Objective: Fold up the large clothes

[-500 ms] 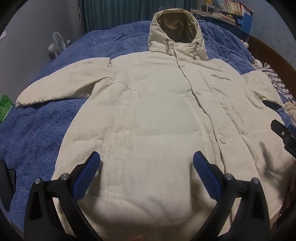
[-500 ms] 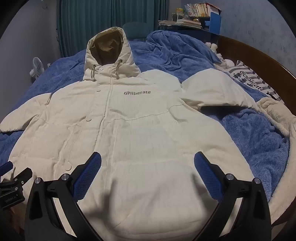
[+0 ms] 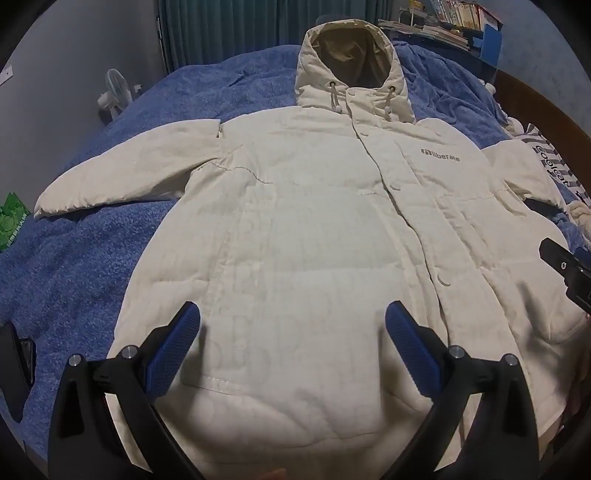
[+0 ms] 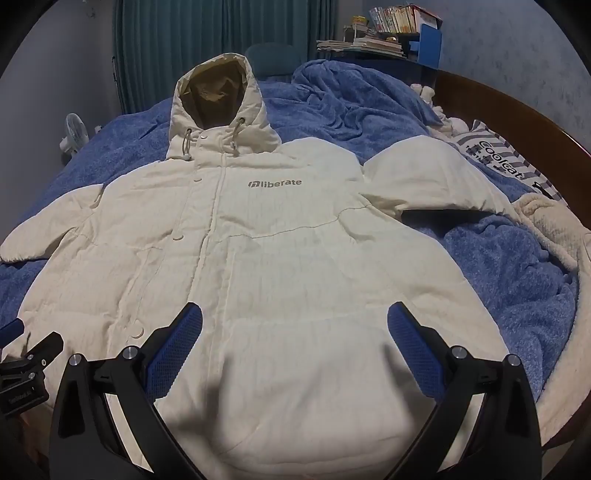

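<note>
Blue fleece covers the bed (image 4: 498,266), and teal curtains (image 4: 207,48) hang behind it beside a shelf of books (image 4: 399,22). Bare blanket shows past both sleeves, wide on the left and narrower on the right, where a brown wooden bed frame (image 4: 524,122), a striped pillow (image 4: 506,166) and a cream knitted throw (image 4: 554,229) crowd the edge. A small white fan (image 3: 116,92) stands off the far left side.

Both tongs hover above the lower part of the coat with nothing between their blue pads. The left tongs (image 3: 291,332) stand wide open over the coat's left half, near a pocket seam; the right tongs (image 4: 293,332) are equally wide over the right half, casting shadows on the fabric. Neither visibly touches the cloth.

The cream padded coat (image 4: 295,258) lies face up and flat on the bed, buttoned shut, sleeves spread to each side, hood (image 4: 218,110) pointing away toward the curtains. Grey lettering, "liberate", sits on its chest.
</note>
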Available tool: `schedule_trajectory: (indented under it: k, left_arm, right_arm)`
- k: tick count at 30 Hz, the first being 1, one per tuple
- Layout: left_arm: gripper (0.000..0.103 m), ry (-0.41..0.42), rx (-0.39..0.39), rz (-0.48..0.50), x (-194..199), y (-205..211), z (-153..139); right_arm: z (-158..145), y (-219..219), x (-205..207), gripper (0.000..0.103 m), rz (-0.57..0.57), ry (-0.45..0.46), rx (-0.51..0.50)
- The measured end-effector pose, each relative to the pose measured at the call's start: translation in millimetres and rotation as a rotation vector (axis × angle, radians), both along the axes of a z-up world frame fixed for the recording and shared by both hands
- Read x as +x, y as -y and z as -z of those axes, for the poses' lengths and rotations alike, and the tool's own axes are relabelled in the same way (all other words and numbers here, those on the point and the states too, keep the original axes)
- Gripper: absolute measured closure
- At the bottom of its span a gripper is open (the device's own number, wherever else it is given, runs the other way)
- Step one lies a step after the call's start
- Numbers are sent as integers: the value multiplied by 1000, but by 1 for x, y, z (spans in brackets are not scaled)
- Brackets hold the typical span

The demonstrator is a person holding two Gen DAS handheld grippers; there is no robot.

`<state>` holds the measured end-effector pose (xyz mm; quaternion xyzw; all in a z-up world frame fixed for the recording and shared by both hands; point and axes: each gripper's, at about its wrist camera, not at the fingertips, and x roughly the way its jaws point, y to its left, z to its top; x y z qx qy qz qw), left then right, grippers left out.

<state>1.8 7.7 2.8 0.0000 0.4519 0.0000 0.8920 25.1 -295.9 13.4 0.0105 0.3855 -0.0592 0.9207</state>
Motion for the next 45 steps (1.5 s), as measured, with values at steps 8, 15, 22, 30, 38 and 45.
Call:
schedule_trajectory:
  k: [8, 15, 22, 30, 38, 45]
  left_arm:
    - [7, 10, 9, 1, -6, 10, -1]
    - [7, 2, 0, 1, -5, 10, 0]
    - [7, 1, -5, 0, -5, 9, -1]
    - [7, -1, -8, 1, -5, 9, -1]
    - [7, -3, -13, 1, -5, 9, -1]
    - [7, -2, -14, 0, -5, 9, -1]
  right_arm:
    - [0, -3, -2, 6, 2, -5, 9]
    - [1, -2, 0, 6, 2, -6, 10]
    - [4, -1, 0, 6, -1, -11, 10]
    - [4, -2, 0, 6, -1, -12, 10]
    - [4, -2, 0, 6, -1, -13, 10]
    - [4, -2, 0, 6, -1, -15, 10]
